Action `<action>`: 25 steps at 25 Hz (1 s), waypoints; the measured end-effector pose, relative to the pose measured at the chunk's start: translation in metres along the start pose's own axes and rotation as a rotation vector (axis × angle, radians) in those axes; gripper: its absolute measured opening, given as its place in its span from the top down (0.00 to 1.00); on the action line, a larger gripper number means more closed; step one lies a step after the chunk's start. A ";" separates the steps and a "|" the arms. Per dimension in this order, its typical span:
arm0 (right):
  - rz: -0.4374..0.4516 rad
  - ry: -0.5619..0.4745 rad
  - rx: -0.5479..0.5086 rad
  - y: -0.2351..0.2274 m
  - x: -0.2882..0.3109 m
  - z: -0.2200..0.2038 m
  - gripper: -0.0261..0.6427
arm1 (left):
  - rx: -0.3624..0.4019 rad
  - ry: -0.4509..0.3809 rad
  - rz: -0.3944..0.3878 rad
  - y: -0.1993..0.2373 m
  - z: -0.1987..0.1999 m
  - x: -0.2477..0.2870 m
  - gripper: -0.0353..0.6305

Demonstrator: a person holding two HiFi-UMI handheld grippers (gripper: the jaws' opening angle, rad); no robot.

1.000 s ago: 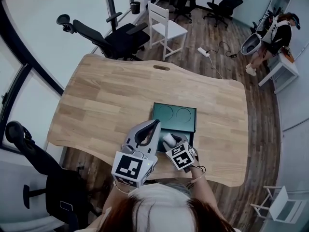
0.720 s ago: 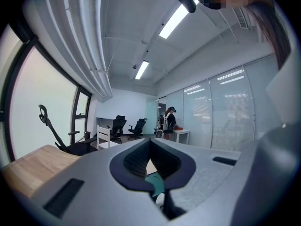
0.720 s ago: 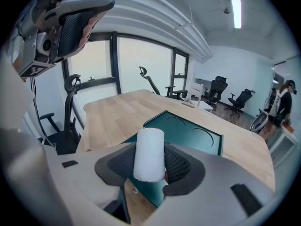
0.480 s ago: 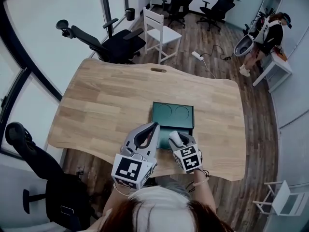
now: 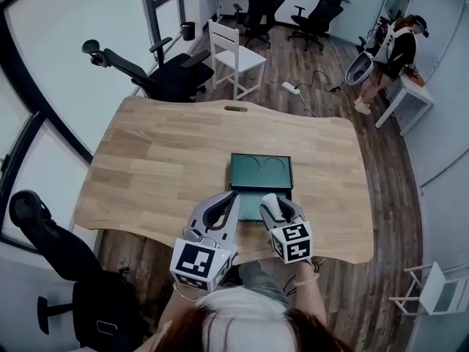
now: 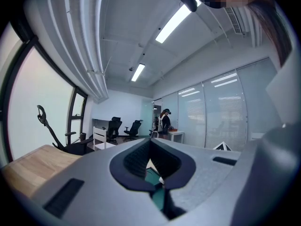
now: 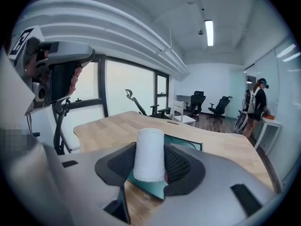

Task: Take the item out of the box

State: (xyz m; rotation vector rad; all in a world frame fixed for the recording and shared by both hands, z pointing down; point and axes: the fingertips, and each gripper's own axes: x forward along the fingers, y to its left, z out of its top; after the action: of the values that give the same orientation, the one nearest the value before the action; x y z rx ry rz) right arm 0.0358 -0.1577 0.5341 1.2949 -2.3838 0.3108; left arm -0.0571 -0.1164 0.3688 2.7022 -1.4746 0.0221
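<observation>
Roll (image 7: 149, 150) in rt tongs (image 7: 150, 167) — over box (image 5: 261, 171) edge.

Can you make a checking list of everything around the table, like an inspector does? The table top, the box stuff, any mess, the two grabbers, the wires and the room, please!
Surface: wooden table, bare apart from the box.
Job's things: green box lies open near the front edge. The white cylinder is upright and seems lifted above the box's near half.
Clutter: nothing seen.
Grippers: right gripper is closed on the white cylinder. Left gripper has its jaws together with nothing in them, beside the box.
Cables: power strip with its cable on the floor beyond the table.
Surroundings: white chair, black office chair, a person standing far off, big windows.
</observation>
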 end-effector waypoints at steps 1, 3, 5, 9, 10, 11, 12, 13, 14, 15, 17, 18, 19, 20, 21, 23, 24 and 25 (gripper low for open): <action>-0.005 -0.011 0.002 0.002 -0.004 0.002 0.67 | 0.001 -0.002 -0.002 -0.001 0.000 -0.004 0.94; -0.017 -0.028 0.004 0.008 -0.012 0.007 0.67 | 0.002 -0.005 -0.006 -0.002 -0.001 -0.012 0.94; -0.032 -0.051 0.012 0.013 -0.020 0.012 0.67 | 0.002 -0.007 -0.007 -0.002 -0.001 -0.019 0.94; -0.050 -0.108 0.034 0.022 -0.035 0.023 0.67 | 0.001 -0.011 -0.008 -0.001 -0.005 -0.031 0.94; -0.054 -0.120 0.035 0.023 -0.039 0.025 0.67 | -0.001 -0.012 -0.008 0.000 -0.006 -0.033 0.94; -0.059 -0.134 0.035 0.024 -0.042 0.028 0.67 | -0.004 -0.014 -0.009 0.000 -0.006 -0.034 0.94; -0.064 -0.148 0.036 0.025 -0.046 0.031 0.67 | -0.006 -0.015 -0.009 0.000 -0.006 -0.036 0.94; -0.070 -0.162 0.037 0.026 -0.050 0.035 0.67 | -0.009 -0.015 -0.009 0.001 -0.006 -0.037 0.94; -0.076 -0.177 0.038 0.026 -0.054 0.038 0.67 | -0.010 -0.015 -0.011 0.001 -0.007 -0.037 0.94; -0.082 -0.194 0.041 0.026 -0.059 0.042 0.67 | -0.011 -0.015 -0.013 0.001 -0.007 -0.038 0.94; -0.091 -0.231 0.049 0.026 -0.069 0.051 0.67 | -0.013 -0.018 -0.019 -0.001 -0.006 -0.037 0.94; -0.093 -0.248 0.054 0.026 -0.074 0.055 0.67 | -0.015 -0.019 -0.023 -0.002 -0.005 -0.037 0.94; -0.093 -0.265 0.059 0.026 -0.079 0.059 0.67 | -0.015 -0.021 -0.026 -0.003 -0.004 -0.037 0.94; -0.093 -0.280 0.062 0.026 -0.083 0.063 0.67 | -0.015 -0.023 -0.029 -0.005 -0.004 -0.037 0.94; -0.092 -0.293 0.062 0.026 -0.087 0.066 0.67 | -0.014 -0.024 -0.033 -0.006 -0.003 -0.036 0.94; -0.095 -0.315 0.058 0.025 -0.094 0.071 0.67 | -0.011 -0.025 -0.041 -0.011 -0.003 -0.033 0.94; -0.097 -0.325 0.055 0.023 -0.097 0.074 0.67 | -0.010 -0.025 -0.044 -0.013 -0.002 -0.032 0.94; -0.098 -0.334 0.052 0.022 -0.099 0.076 0.67 | -0.008 -0.024 -0.047 -0.016 -0.002 -0.030 0.94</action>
State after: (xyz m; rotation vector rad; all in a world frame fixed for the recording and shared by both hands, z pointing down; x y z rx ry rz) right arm 0.0469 -0.1005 0.4210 1.5892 -2.5838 0.1360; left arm -0.0602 -0.0828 0.3686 2.7392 -1.4134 -0.0185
